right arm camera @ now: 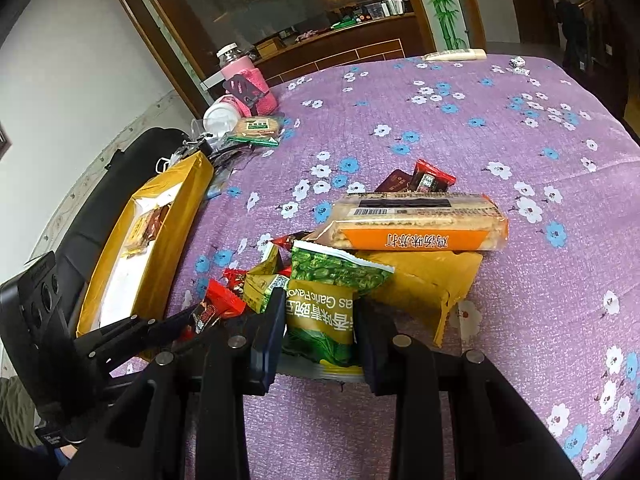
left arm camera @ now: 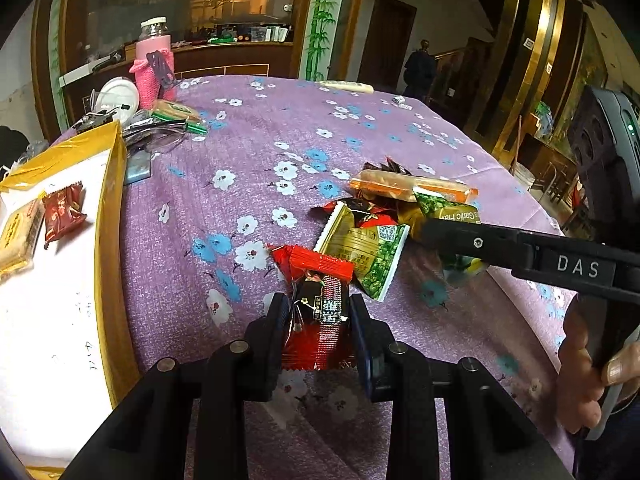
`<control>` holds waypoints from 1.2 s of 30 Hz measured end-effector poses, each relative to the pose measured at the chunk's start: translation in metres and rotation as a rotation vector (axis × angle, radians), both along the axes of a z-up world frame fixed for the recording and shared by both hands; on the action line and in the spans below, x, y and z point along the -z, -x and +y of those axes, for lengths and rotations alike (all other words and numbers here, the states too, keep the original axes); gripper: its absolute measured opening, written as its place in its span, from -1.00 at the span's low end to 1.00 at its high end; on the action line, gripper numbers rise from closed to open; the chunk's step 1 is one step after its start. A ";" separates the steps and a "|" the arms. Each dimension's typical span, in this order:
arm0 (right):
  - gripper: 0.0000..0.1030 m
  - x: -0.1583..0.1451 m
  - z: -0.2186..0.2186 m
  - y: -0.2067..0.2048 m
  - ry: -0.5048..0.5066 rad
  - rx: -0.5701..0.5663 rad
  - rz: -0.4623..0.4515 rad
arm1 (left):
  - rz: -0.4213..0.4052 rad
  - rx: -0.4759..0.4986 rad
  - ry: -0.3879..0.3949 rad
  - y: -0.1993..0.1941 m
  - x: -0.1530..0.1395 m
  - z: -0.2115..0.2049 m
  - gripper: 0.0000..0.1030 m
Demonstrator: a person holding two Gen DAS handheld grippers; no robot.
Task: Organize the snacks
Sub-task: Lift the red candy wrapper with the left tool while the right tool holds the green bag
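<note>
The left gripper (left arm camera: 318, 312), low in the middle of its view, is clamped on a red and black snack packet (left arm camera: 318, 300) lying on the purple flowered tablecloth (left arm camera: 240, 152). The right gripper (right arm camera: 318, 320), likewise bottom centre in its own view, pinches a green garlic pea packet (right arm camera: 324, 312) at the near edge of the snack pile (right arm camera: 400, 240). At the far left stands a yellow box (left arm camera: 108, 208) with two snacks (left arm camera: 62, 212) inside, and a pink-sleeved jar (left arm camera: 154, 60) in the upper left
</note>
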State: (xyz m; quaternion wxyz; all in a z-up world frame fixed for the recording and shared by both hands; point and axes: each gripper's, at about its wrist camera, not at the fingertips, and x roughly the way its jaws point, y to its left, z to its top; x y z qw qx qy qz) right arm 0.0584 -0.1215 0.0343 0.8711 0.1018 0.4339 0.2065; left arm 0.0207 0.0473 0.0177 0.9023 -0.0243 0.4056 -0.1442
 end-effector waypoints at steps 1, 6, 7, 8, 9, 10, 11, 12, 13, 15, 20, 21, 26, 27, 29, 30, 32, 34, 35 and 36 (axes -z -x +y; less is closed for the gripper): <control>-0.39 0.000 0.000 0.000 -0.001 -0.001 0.003 | 0.001 0.000 0.000 0.000 0.000 0.000 -0.40; -0.39 0.000 0.000 0.000 0.003 0.001 -0.004 | 0.004 0.001 -0.004 0.000 0.001 -0.001 -0.40; -0.39 0.000 0.001 0.000 0.005 0.002 -0.005 | 0.003 0.000 -0.005 0.000 0.001 0.000 -0.40; -0.39 0.000 0.001 -0.001 0.006 0.002 -0.004 | 0.003 0.000 -0.005 0.000 0.001 0.000 -0.40; -0.39 0.000 0.001 -0.001 0.006 0.003 -0.003 | 0.004 -0.001 -0.005 0.000 0.001 0.000 -0.40; -0.39 0.000 0.000 -0.001 0.006 0.003 -0.005 | 0.004 -0.001 -0.006 0.000 0.001 0.000 -0.40; -0.39 0.000 0.000 -0.001 0.008 0.003 -0.007 | 0.002 -0.001 -0.007 0.000 0.001 0.000 -0.40; -0.39 0.000 0.000 -0.001 0.011 0.003 -0.011 | -0.001 -0.002 -0.009 0.001 0.000 0.000 -0.40; -0.39 -0.001 0.001 0.000 0.012 0.002 -0.013 | -0.004 -0.004 -0.011 0.001 0.000 0.000 -0.40; -0.39 -0.001 0.001 0.001 0.015 0.000 -0.021 | -0.012 -0.007 -0.010 0.002 -0.001 0.000 -0.40; -0.39 0.000 0.002 0.000 0.026 -0.001 -0.023 | -0.018 -0.025 -0.002 0.003 -0.002 0.003 -0.40; -0.39 0.000 0.002 0.000 0.026 -0.001 -0.024 | -0.020 -0.028 0.002 0.002 -0.003 0.005 -0.40; -0.39 -0.003 0.004 0.002 0.010 -0.019 -0.038 | -0.023 -0.037 0.024 0.002 -0.004 0.008 -0.40; -0.39 -0.003 0.006 0.003 0.011 -0.026 -0.043 | -0.028 -0.038 0.024 0.002 -0.005 0.008 -0.40; -0.39 -0.004 0.008 0.004 0.006 -0.041 -0.048 | -0.034 -0.035 0.026 0.002 -0.006 0.008 -0.40; -0.39 -0.004 0.010 0.004 0.004 -0.050 -0.047 | -0.034 -0.034 0.024 0.002 -0.006 0.007 -0.40; -0.39 -0.004 0.012 0.005 0.004 -0.060 -0.048 | -0.036 -0.034 0.023 0.003 -0.007 0.008 -0.40; -0.39 -0.004 0.014 0.006 0.006 -0.066 -0.051 | -0.041 -0.034 0.026 0.004 -0.008 0.009 -0.40; -0.39 -0.004 0.014 0.007 0.006 -0.067 -0.052 | -0.040 -0.034 0.030 0.003 -0.008 0.009 -0.40; -0.39 -0.004 0.014 0.007 0.003 -0.069 -0.053 | -0.038 -0.033 0.031 0.003 -0.007 0.009 -0.40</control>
